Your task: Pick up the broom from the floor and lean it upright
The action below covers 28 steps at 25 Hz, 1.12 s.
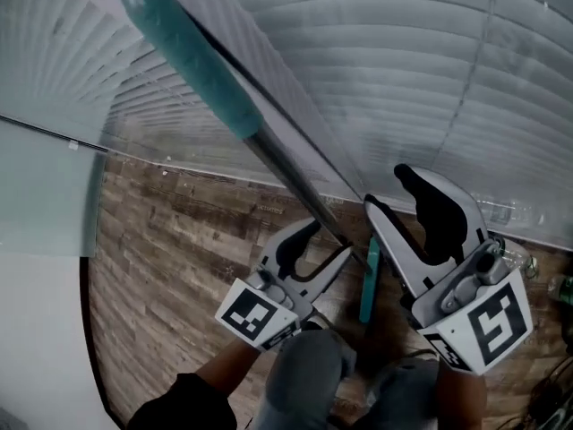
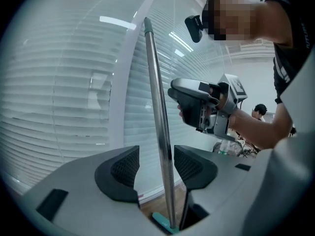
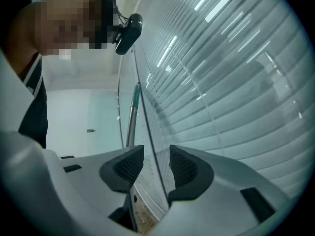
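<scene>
Now: broom (image 1: pixel 201 65), upright, handle leaning on blinds (image 1: pixel 421 70), head down on floor (image 1: pixel 170 276). L gripper (image 2: pixel 156 167): released, shaft loose between jaws. R gripper (image 1: pixel 387 191): released, empty. To do well: draw L straight back, no nudge to shaft.

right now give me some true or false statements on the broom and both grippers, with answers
1. The broom stands leaning against the window blinds. True.
2. The left gripper is clamped on the handle. False: its jaws stand apart, and the handle passes between them unclamped.
3. The right gripper is open, with nothing between its jaws. True.
4. The broom's grip sleeve is red. False: it is teal.
5. The floor is carpet. False: it shows wood-pattern planks.
</scene>
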{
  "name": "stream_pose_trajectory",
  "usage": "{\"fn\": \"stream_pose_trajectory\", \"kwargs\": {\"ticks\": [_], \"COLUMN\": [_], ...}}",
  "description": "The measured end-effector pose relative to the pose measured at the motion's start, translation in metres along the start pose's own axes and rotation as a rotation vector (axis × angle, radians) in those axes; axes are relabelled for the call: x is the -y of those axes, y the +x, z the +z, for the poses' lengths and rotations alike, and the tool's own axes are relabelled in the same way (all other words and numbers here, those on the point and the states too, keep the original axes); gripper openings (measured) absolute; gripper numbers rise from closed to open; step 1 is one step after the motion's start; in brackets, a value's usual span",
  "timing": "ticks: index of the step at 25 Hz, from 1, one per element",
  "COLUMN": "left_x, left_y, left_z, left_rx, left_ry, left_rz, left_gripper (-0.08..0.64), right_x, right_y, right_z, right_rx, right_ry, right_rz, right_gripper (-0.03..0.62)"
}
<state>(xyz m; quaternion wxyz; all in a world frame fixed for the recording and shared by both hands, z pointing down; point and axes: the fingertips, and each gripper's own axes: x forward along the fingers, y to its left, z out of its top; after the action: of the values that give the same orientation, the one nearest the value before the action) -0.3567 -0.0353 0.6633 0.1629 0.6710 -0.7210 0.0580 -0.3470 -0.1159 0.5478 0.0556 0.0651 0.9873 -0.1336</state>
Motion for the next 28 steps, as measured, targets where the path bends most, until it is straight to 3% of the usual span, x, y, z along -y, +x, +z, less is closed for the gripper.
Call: {"fn": "stream_pose_trajectory", "kwargs": {"ticks": [4,8,11,14,16,19,24,28], "left_x": [-0.003,0.011,0.009,0.0,0.002,0.016,0.035,0.061], "left_y": [-0.022,-0.038,-0.053,-0.064,-0.075,-0.08,-0.098,-0.12], "left_z": [0.017,0.048,0.106,0.172,0.21,0.259,0.333,0.366], "left_rx": [-0.136,-0.217,-0.181,-0.113,-0.098,-0.065,-0.008,-0.016], "left_ry": [-0.04,-0.137,-0.152,-0.11,-0.044,0.005,0.112,-0.006], "left_rz": [0.01,-0.002,0.043,0.113,0.144,0.135,0.115,0.036], "left_gripper": [0.213,0.225,0.225,0.219,0.132,0.074,0.024,0.022], "right_x": [0.022,0.028,0.021,0.014,0.008,0.0,-0.04,-0.062], "right_y": [-0.017,-0.043,-0.055,-0.061,-0.072,-0.091,-0.126,-0.143], "right_z": [0.016,0.051,0.083,0.114,0.135,0.16,0.188,0.235], "right_rx": [-0.074,-0.132,-0.188,-0.261,-0.3,-0.343,-0.537,-0.572], "right_ry": [0.088,0.16,0.172,0.095,0.088,0.097,0.014,0.01], "right_rz": [-0.102,-0.211,-0.272,-0.289,-0.313,-0.307,-0.273,-0.304], "right_gripper": [0.164,0.164,0.164,0.164,0.164,0.162,0.108,0.052]}}
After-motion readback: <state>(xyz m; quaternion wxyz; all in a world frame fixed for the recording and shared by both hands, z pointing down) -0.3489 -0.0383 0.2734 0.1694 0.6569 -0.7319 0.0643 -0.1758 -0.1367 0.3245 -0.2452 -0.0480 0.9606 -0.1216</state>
